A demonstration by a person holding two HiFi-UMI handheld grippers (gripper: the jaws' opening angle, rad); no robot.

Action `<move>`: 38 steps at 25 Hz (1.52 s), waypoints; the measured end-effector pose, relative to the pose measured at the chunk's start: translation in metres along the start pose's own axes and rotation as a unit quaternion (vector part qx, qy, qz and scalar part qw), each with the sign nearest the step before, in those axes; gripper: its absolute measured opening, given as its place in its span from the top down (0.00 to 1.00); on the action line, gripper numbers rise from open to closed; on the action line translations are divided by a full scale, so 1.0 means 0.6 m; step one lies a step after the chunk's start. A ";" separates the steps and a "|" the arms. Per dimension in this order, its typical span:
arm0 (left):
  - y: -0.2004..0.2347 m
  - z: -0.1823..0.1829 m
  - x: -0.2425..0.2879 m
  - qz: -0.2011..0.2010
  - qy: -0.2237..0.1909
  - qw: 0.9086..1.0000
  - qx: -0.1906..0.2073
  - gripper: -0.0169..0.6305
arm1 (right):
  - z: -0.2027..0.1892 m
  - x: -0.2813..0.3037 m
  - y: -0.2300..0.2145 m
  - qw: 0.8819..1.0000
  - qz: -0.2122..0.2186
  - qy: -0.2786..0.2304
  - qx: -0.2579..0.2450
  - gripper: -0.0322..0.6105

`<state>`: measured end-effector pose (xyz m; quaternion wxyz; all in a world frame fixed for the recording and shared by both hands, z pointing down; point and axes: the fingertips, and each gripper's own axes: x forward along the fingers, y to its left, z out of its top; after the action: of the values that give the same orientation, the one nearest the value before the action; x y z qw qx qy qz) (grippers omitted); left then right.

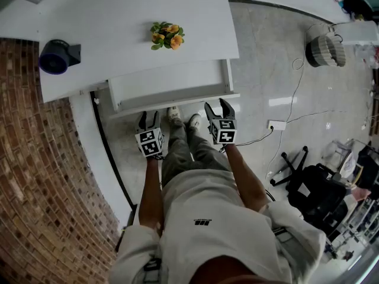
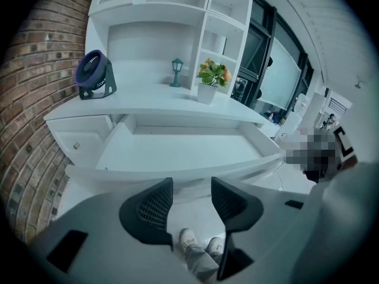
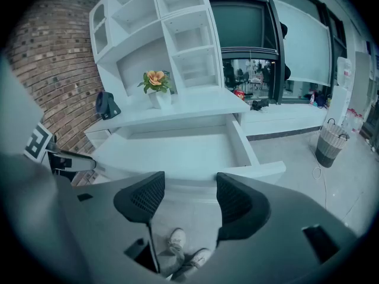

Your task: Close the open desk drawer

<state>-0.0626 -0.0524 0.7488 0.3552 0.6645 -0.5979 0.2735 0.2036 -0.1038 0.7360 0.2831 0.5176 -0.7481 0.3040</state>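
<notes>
A white drawer [image 1: 172, 86] stands pulled out from under the white desk [image 1: 118, 34], and its inside is bare [image 2: 177, 149] [image 3: 177, 149]. Its front panel [image 1: 177, 104] faces me. My left gripper [image 1: 148, 120] hangs open just short of the panel's left part, nothing between its fingers [image 2: 190, 203]. My right gripper [image 1: 218, 107] is open too, its tips close to the panel's right end [image 3: 189, 197]. Whether either touches the panel I cannot tell.
On the desk stand a potted flower [image 1: 166, 35] and a purple fan [image 1: 56, 56]. A brick wall [image 1: 41, 182] runs along the left. My shoes [image 1: 182, 118] are under the drawer front. Cables, a power strip [image 1: 276, 125], a basket [image 1: 324, 49] and a black chair [image 1: 314, 188] lie on the right floor.
</notes>
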 end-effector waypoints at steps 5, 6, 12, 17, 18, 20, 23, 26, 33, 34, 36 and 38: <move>0.002 0.008 0.005 -0.002 0.000 1.000 0.000 0.64 | 0.008 0.004 -0.001 1.000 -0.003 0.002 0.000 0.52; 0.002 0.009 0.006 -0.002 0.000 1.000 0.001 0.64 | 0.010 0.006 -0.001 1.000 -0.003 0.001 0.000 0.52; 0.005 0.017 0.012 -0.005 -0.002 1.000 0.002 0.65 | 0.014 0.015 -0.004 1.000 -0.007 0.000 -0.001 0.52; 0.008 0.025 0.017 -0.006 -0.003 1.000 0.002 0.65 | 0.024 0.020 -0.002 1.000 -0.009 0.000 0.000 0.52; 0.009 0.026 0.018 -0.006 -0.003 1.000 0.002 0.65 | 0.025 0.021 -0.002 1.000 -0.010 0.001 -0.001 0.52; 0.010 0.029 0.021 -0.007 -0.003 1.000 0.002 0.65 | 0.027 0.024 -0.004 1.000 -0.012 0.001 -0.003 0.52; 0.011 0.034 0.025 -0.010 -0.002 1.000 0.004 0.66 | 0.032 0.030 -0.006 1.000 -0.013 -0.005 0.002 0.52; 0.012 0.040 0.029 -0.011 -0.002 1.000 0.005 0.66 | 0.035 0.036 -0.010 1.000 -0.017 -0.006 0.004 0.52; 0.016 0.054 0.038 -0.013 -0.003 1.000 0.007 0.66 | 0.052 0.047 -0.007 1.000 -0.016 -0.009 0.006 0.52; 0.016 0.056 0.039 -0.013 -0.004 1.000 0.007 0.66 | 0.055 0.048 -0.007 1.000 -0.017 -0.009 0.006 0.52; 0.016 0.060 0.042 -0.014 -0.005 1.000 0.006 0.66 | 0.059 0.050 -0.007 1.000 -0.017 -0.010 0.007 0.52; 0.018 0.063 0.044 -0.015 -0.006 1.000 0.006 0.66 | 0.065 0.052 -0.004 1.000 -0.016 -0.010 0.008 0.52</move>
<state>-0.0720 -0.0991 0.7486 0.3522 0.6766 -0.5886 0.2679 0.1923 -0.1524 0.7341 0.2765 0.5343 -0.7403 0.3000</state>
